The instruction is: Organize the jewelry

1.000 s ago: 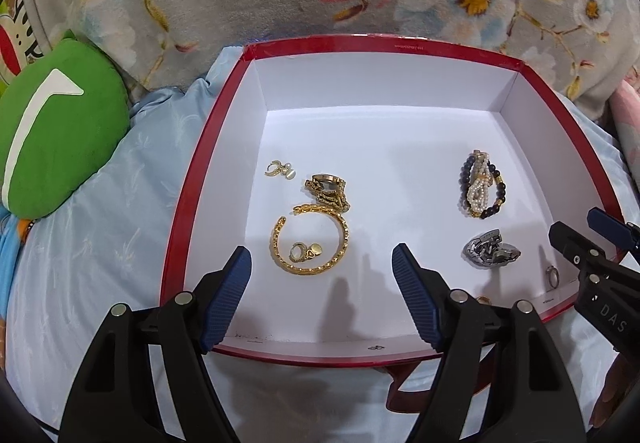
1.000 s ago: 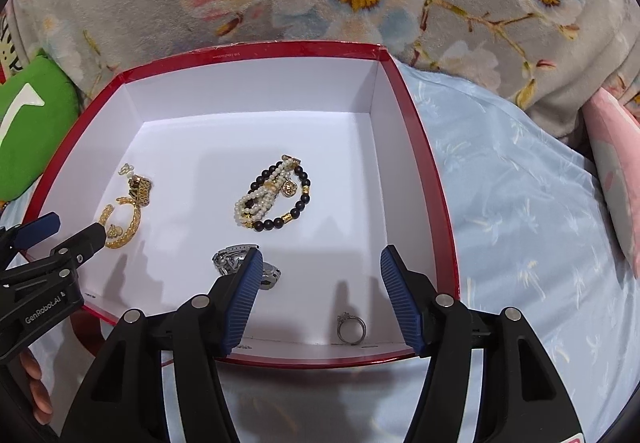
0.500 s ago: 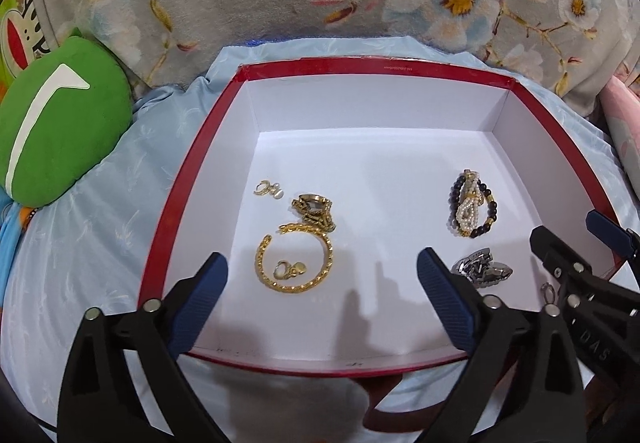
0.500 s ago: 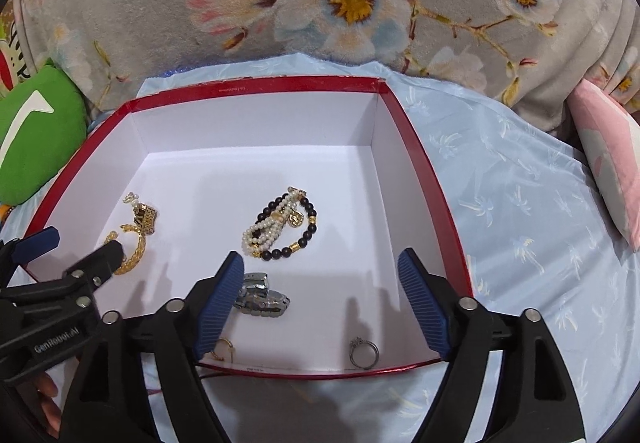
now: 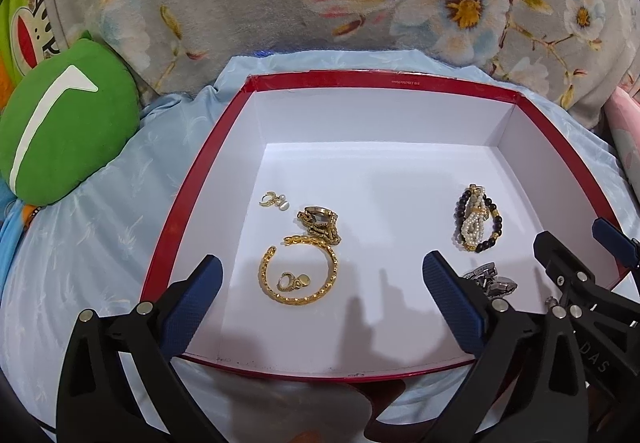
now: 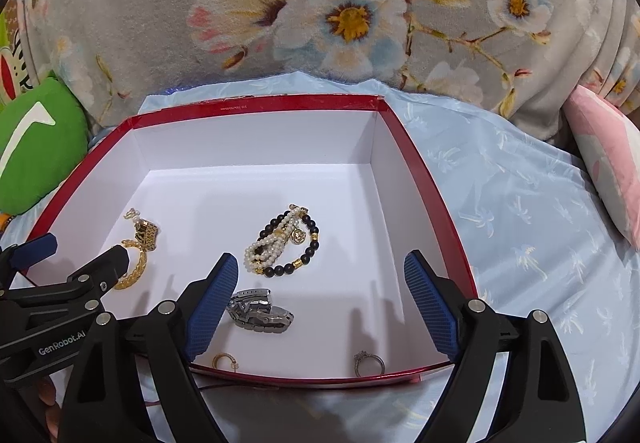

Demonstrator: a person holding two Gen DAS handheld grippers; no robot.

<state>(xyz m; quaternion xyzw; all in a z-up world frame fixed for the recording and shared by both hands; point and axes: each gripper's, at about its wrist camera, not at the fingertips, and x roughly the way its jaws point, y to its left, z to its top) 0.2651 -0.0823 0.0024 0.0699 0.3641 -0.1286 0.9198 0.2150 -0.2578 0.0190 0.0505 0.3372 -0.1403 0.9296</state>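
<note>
With both grippers [image 5: 322, 297] [image 6: 320, 297] spread and empty, the silver ring [image 6: 369, 363] could be pinned against the red box [image 6: 256, 105] wall.

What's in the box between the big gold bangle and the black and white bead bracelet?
Nothing: in the left wrist view, only bare white box floor lies between the open gold chain bangle and the black-and-pearl bead bracelet.

The right finger [image 5: 452, 307] hides part of the silver watch [image 5: 494, 283].
</note>
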